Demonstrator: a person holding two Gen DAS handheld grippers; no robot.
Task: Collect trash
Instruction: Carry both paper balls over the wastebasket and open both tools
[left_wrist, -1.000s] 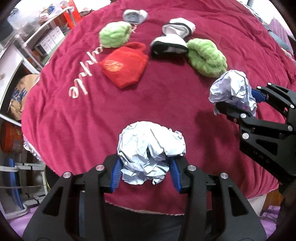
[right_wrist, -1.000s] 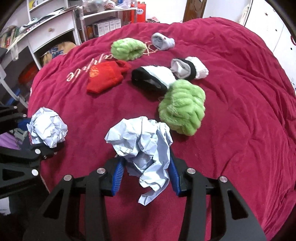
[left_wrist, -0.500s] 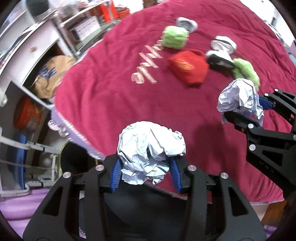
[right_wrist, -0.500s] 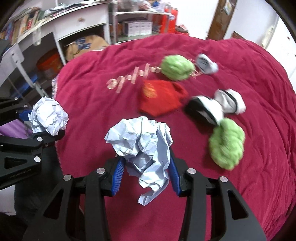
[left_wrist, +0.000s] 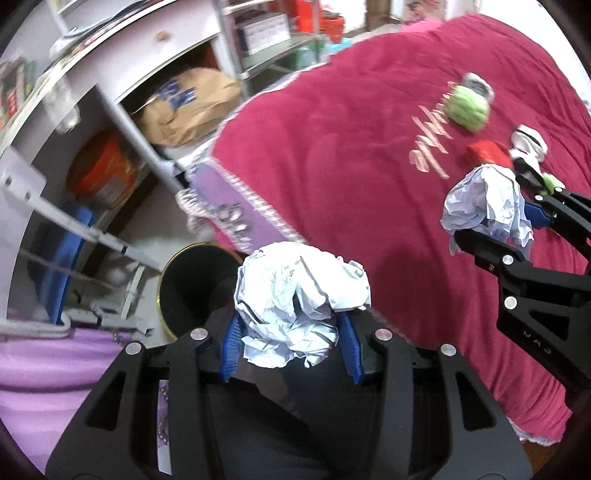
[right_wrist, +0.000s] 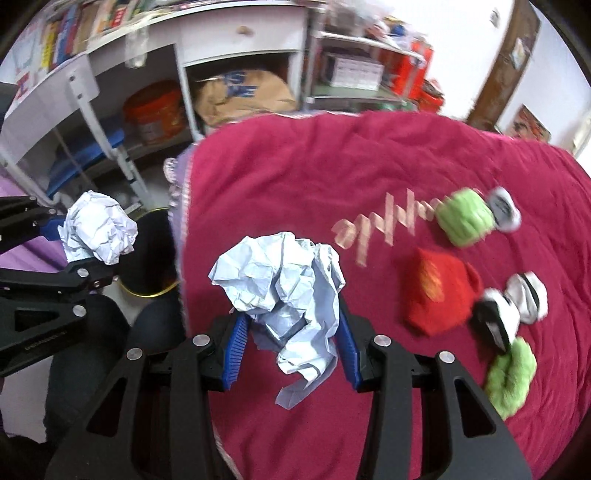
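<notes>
My left gripper (left_wrist: 290, 345) is shut on a crumpled white paper ball (left_wrist: 295, 295), held off the bed's edge just right of a black bin with a gold rim (left_wrist: 192, 284) on the floor. My right gripper (right_wrist: 291, 349) is shut on a second crumpled paper ball (right_wrist: 284, 284), held above the red blanket near its left edge. The right gripper and its paper (left_wrist: 487, 206) show at the right of the left wrist view. The left gripper's paper (right_wrist: 98, 230) shows at the left of the right wrist view, in front of the bin (right_wrist: 151, 254).
The red blanket (right_wrist: 332, 177) carries green fluffy socks (right_wrist: 463, 216), a red sock (right_wrist: 439, 291) and black-and-white socks (right_wrist: 513, 306). A white desk (right_wrist: 240, 33) with a brown paper bag (right_wrist: 240, 96), an orange bucket (right_wrist: 155, 110) and shelves stands behind the bin. Purple cloth (left_wrist: 44, 369) lies at lower left.
Both grippers have swung left, away from the middle of the bed toward its edge, each still holding its paper ball. The black bin and desk have come into view.
</notes>
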